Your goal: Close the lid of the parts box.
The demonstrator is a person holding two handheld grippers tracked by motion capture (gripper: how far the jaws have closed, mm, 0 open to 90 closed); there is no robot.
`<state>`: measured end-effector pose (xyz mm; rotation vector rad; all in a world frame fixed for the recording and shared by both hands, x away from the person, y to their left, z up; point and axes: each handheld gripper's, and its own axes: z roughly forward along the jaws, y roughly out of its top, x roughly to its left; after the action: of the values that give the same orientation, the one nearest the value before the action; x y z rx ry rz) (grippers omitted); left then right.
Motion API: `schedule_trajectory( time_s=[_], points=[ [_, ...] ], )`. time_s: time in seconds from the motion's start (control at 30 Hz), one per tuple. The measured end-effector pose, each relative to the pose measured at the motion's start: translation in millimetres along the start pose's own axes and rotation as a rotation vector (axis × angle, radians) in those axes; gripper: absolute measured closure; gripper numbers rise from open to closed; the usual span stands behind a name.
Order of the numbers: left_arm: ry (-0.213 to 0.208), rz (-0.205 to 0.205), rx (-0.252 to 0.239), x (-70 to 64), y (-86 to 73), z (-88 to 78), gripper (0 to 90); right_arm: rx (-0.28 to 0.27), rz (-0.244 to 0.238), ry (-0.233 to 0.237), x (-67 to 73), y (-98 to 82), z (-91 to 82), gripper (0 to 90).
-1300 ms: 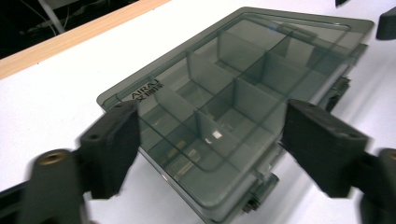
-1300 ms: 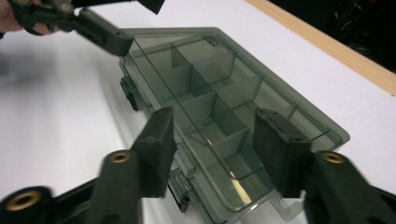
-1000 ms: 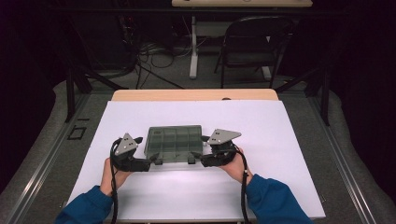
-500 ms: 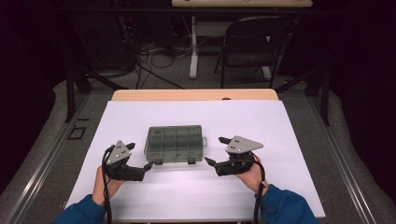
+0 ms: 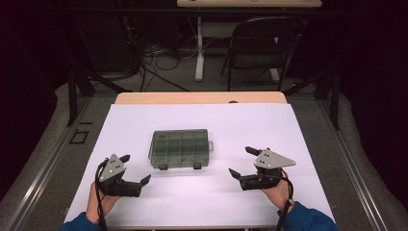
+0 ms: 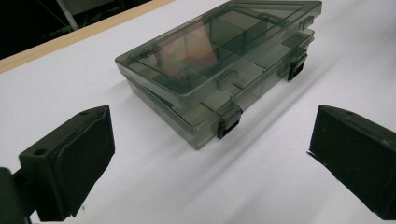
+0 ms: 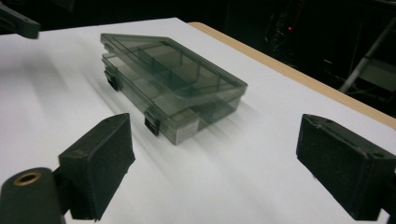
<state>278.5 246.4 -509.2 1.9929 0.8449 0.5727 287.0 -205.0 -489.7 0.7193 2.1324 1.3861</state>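
A smoky grey see-through compartment box [image 5: 180, 147] lies flat in the middle of the white table, its two black latches facing the near edge. My left gripper [image 5: 135, 168] is open, to the box's near left and apart from it. To the box's near right, my right gripper [image 5: 239, 161] is also open and apart from it. Both pairs of jaws have just been opening, with nothing between them. In the left gripper view the box [image 6: 219, 60] lies ahead of my open left gripper [image 6: 210, 158]. The right gripper view shows the box [image 7: 173, 79] beyond my open right gripper [image 7: 219, 158].
The white table top [image 5: 288, 134] ends in a wooden strip [image 5: 202, 97] at the far side. A black folding chair [image 5: 262, 43] and floor cables [image 5: 159, 53] lie beyond it. Dark carpet surrounds the table.
Both grippers have drawn away from the box's front corners, the left one leftward and nearer, the right one rightward. Their jaws stand wider. The box stays in place.
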Motion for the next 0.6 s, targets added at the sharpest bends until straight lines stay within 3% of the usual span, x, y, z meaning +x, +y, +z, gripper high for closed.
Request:
schedule_trajectory(
  time_s=[0.2,0.6],
  points=[
    [-0.001,-0.006,0.005,1.4,-6.1,-3.7,0.0,-0.008,0.018,-0.042,-6.3,-14.4,-16.1,4.9],
    [0.044,-0.016,-0.028,3.0,-18.5,-20.5,0.0,-0.029,0.031,-0.137,-8.3,-33.3,-46.2,0.0]
  ],
)
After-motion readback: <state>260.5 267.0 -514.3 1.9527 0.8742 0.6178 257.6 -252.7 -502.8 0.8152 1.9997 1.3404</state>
